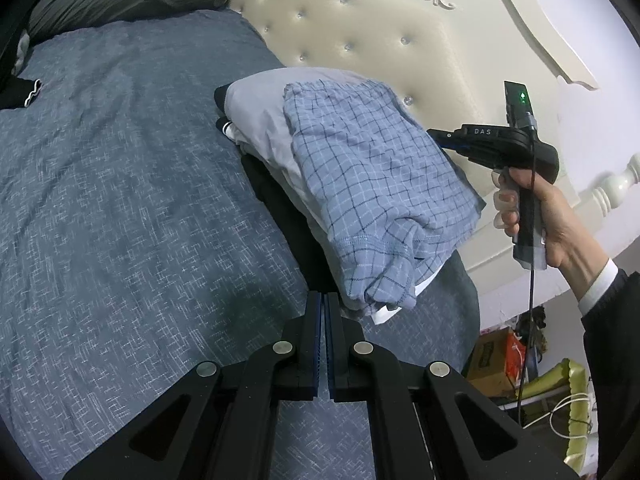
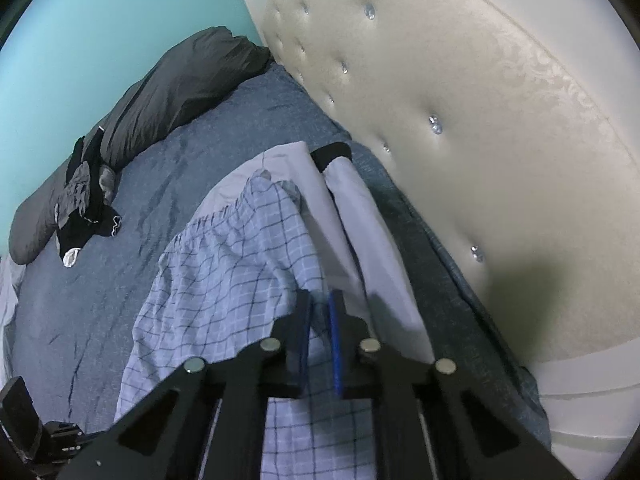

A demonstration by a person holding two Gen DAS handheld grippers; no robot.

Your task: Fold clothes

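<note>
The checked shorts (image 1: 372, 184) sit folded on top of the stack of clothes (image 1: 260, 120), long axis running from the hem end near the left claw (image 1: 323, 304) up toward the gathered waistband by the headboard (image 1: 360, 32). From the right wrist view that waistband (image 2: 224, 216) points away from the claw, and the checked cloth stretches back toward the camera and under it. Beneath the shorts lies a pale grey garment (image 2: 352, 208) with a dark cuff (image 2: 331, 154) at its far end, and a black layer (image 1: 276, 196) shows at the stack's lower edge.

The left claw hovers just short of the near corner of the shorts, slightly to their left; its blue-padded jaws stand pressed together with nothing between them. The right claw (image 2: 319, 304) is right over the shorts at their right edge, jaws a narrow gap apart; checked cloth shows in the gap, but whether they pinch it cannot be told. In the left wrist view the right hand (image 1: 544, 208) grips the handle beyond the stack's far side.

The stack rests on the blue bedspread (image 1: 120, 200), close beside the headboard. Far off to the left of the right claw, a small heap of dark clothes (image 2: 86, 208) lies against a grey pillow (image 2: 168, 96).
</note>
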